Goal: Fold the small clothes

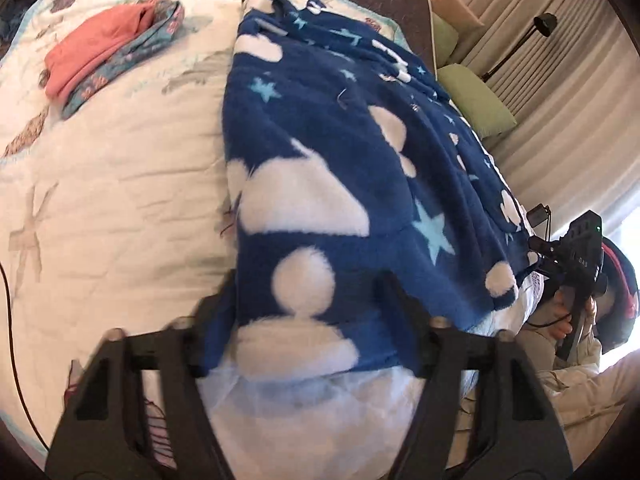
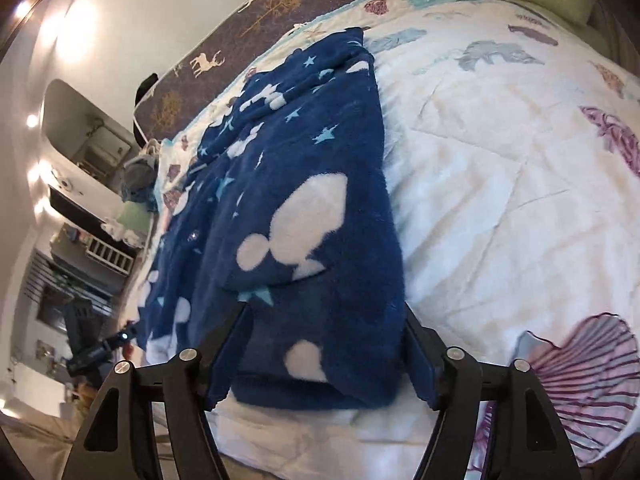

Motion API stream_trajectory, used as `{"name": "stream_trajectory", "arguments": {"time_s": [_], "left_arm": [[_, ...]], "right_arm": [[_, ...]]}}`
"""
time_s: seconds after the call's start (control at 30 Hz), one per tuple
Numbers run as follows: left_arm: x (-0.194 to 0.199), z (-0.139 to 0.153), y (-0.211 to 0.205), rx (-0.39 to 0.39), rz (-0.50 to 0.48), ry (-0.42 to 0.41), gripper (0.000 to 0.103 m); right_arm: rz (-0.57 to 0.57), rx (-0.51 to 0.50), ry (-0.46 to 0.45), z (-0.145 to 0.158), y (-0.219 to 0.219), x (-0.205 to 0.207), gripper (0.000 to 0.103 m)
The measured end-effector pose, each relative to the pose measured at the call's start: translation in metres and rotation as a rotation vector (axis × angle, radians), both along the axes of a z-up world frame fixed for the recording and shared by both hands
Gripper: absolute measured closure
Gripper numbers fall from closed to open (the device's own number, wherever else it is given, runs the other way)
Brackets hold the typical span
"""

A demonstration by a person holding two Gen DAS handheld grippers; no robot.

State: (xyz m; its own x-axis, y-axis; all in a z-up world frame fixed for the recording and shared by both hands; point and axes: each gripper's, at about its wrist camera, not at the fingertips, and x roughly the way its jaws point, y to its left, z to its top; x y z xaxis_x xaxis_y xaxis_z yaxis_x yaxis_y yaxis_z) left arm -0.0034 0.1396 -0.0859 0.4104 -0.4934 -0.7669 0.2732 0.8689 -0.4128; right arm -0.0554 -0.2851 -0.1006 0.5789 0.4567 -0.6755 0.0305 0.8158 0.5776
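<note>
A dark blue fleece garment (image 1: 340, 152) with white clouds and pale stars lies in a long folded strip on the white shell-print quilt (image 1: 112, 184). My left gripper (image 1: 308, 296) stands open over its near end, one finger on each side of the fabric edge, and the left finger is blurred. The same garment (image 2: 312, 220) fills the middle of the right wrist view. My right gripper (image 2: 324, 320) is open, its fingers flanking the near folded corner without pinching it.
A folded pink and teal floral pile (image 1: 104, 52) sits on the quilt at far left. Green pillows (image 1: 480, 100), a black lamp (image 1: 544, 24) and curtains line the right side. A dark cable (image 1: 12, 340) runs along the left edge. Bare quilt (image 2: 500, 160) spreads right of the garment.
</note>
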Motion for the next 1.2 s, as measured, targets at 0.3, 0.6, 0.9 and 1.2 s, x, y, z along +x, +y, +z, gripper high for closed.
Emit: {"name": "stream_trajectory", "arguments": {"time_s": [0.3,0.6,0.9,1.2], "left_arm": [[-0.006,0.013,-0.001,-0.025,0.024,-0.016,0.089],[-0.029,0.046,-0.004,-0.031,-0.01,-0.102,0.091],[-0.055,0.068,0.0,0.018,-0.026,-0.152,0.091],[-0.048,0.029,0.016,0.002,0.041,-0.062,0.037]], "right_arm": [[0.026,0.005,-0.014,0.001,0.012,0.012,0.092],[-0.058,0.219,-0.033,0.021,-0.017,-0.015,0.093],[-0.042,0.166,-0.067,0.046,-0.011,-0.036,0.093],[-0.055,0.008,0.034,0.023,-0.017,-0.025,0.063]]}}
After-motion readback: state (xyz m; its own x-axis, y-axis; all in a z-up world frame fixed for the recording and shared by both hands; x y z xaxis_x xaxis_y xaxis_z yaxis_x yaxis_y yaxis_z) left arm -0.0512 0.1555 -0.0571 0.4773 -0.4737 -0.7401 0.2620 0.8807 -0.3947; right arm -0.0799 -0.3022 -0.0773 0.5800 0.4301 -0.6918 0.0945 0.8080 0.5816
